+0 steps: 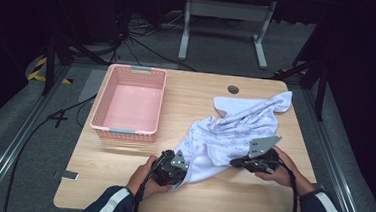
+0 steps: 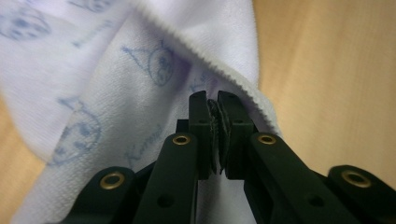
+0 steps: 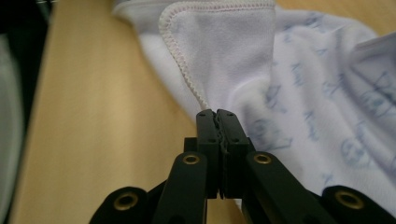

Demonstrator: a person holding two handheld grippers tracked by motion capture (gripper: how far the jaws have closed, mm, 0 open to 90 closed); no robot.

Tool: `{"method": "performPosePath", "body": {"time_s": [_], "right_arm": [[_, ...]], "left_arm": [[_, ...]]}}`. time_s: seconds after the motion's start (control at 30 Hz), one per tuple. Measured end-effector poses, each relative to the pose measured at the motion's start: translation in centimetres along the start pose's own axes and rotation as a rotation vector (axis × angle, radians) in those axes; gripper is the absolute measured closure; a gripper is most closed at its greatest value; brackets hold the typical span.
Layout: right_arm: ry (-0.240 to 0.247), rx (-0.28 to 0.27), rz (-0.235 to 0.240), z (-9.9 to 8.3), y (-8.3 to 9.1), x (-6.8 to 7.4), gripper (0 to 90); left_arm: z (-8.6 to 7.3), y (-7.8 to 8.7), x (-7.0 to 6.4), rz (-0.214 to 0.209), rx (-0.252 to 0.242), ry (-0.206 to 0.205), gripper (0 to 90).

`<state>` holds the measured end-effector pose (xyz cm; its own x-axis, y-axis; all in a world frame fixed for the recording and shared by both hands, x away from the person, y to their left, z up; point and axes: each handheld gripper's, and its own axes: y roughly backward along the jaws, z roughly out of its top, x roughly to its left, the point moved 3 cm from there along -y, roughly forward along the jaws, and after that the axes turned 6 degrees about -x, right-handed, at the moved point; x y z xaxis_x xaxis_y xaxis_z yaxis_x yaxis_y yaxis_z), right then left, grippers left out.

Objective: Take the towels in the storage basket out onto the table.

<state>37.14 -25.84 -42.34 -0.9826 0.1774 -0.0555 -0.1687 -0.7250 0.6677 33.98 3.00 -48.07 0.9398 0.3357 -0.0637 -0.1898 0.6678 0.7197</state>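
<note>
Grippers both clamped tight on the white printed cloth [image 1: 234,129]

Left gripper [image 2: 217,100] and right gripper [image 3: 217,114] each pinch a hem, cloth spread centre-right of the table [image 1: 120,181]; pink basket [image 1: 107,98] upper left sits empty.

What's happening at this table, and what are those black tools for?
A person is handling a white printed cloth on a wooden table with a hand-held clamp tool in each hand. The left gripper is shut on the cloth's near edge, and the right gripper is shut on a stitched hem. Most of the cloth lies rumpled on the table, stretching toward the far right corner. A pink basket sits to the left with nothing in it.
</note>
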Motion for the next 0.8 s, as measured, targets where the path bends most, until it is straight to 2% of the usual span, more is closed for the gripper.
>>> {"method": "performPosePath", "body": {"time_s": [0.03, 0.1, 0.13, 0.17, 0.23, 0.27, 0.37, 0.4, 0.43, 0.47, 0.5, 0.53, 0.57, 0.6, 0.63, 0.67, 0.7, 0.73, 0.77, 0.8], "right_arm": [[0.003, 0.015, 0.062, -1.1, 1.9, 1.7, 89.2], [0.014, 0.036, 0.104, -2.1, 3.2, 3.3, 89.2], [0.014, 0.036, 0.104, -2.1, 3.2, 3.3, 89.2], [0.013, 0.049, 0.121, -2.7, 3.9, 4.2, 89.2], [0.011, 0.069, 0.168, -4.0, 5.2, 6.1, 89.1], [0.009, 0.086, 0.198, -5.1, 6.0, 7.4, 89.1], [-0.006, 0.093, 0.216, -6.3, 6.8, 8.6, 88.5], [-0.006, 0.093, 0.216, -6.3, 6.8, 8.6, 88.5], [-0.017, 0.096, 0.214, -6.9, 7.0, 8.9, 76.9], [-0.037, 0.079, 0.166, -6.9, 7.3, 8.7, 72.5], [-0.051, 0.063, 0.14, -7.0, 7.5, 8.4, 72.5], [-0.066, 0.035, 0.113, -6.9, 7.8, 8.0, 66.3], [-0.095, 0.0, 0.044, -6.7, 8.1, 7.2, 58.5], [-0.141, -0.029, -0.024, -6.5, 8.3, 6.3, 61.1], [-0.16, -0.048, -0.068, -6.4, 8.4, 5.6, 60.0], [-0.16, -0.048, -0.068, -6.4, 8.4, 5.6, 60.0], [-0.223, -0.075, -0.232, -6.3, 8.2, 3.0, 58.6], [-0.246, -0.063, -0.283, -6.4, 8.0, 2.1, 58.9], [-0.259, -0.062, -0.334, -6.5, 7.6, 0.9, 58.9], [-0.274, -0.06, -0.373, -6.6, 7.2, -0.4, 59.1]], "left_arm": [[-0.6, 0.5, -0.9, -0.027, 0.015, 0.002, 84.6], [-1.0, 0.8, -2.3, -0.058, 0.021, -0.006, 84.3], [-1.0, 0.8, -2.3, -0.058, 0.021, -0.006, 83.9], [-1.1, 0.8, -3.3, -0.082, 0.027, -0.008, 83.9], [-1.1, 0.8, -5.1, -0.116, 0.044, -0.045, 81.8], [-0.9, 0.7, -6.5, -0.159, 0.063, -0.071, 78.8], [-0.3, 0.4, -7.7, -0.214, 0.043, -0.076, 74.3], [-0.3, 0.4, -7.7, -0.214, 0.043, -0.076, 69.9], [0.7, 0.7, -7.8, -0.19, 0.01, -0.095, 63.7], [1.0, 0.9, -7.5, -0.17, 0.0, -0.102, 58.9], [1.5, 1.1, -6.9, -0.141, -0.016, -0.122, 57.6], [1.5, 1.1, -6.9, -0.141, -0.016, -0.122, 55.2], [2.4, 1.2, -4.8, -0.044, -0.046, -0.121, 51.7], [2.7, 1.1, -3.9, -0.026, -0.052, -0.116, 50.6], [2.9, 0.8, -2.8, 0.007, -0.07, -0.101, 50.2], [2.9, 0.8, -2.8, 0.007, -0.07, -0.101, 51.2], [3.4, -0.2, -0.8, 0.065, -0.07, -0.082, 51.5], [3.7, -0.7, 0.0, 0.092, -0.056, -0.087, 51.8], [3.9, -1.4, 0.7, 0.096, -0.057, -0.074, 53.1], [3.9, -1.4, 0.7, 0.096, -0.057, -0.074, 53.8]]}}
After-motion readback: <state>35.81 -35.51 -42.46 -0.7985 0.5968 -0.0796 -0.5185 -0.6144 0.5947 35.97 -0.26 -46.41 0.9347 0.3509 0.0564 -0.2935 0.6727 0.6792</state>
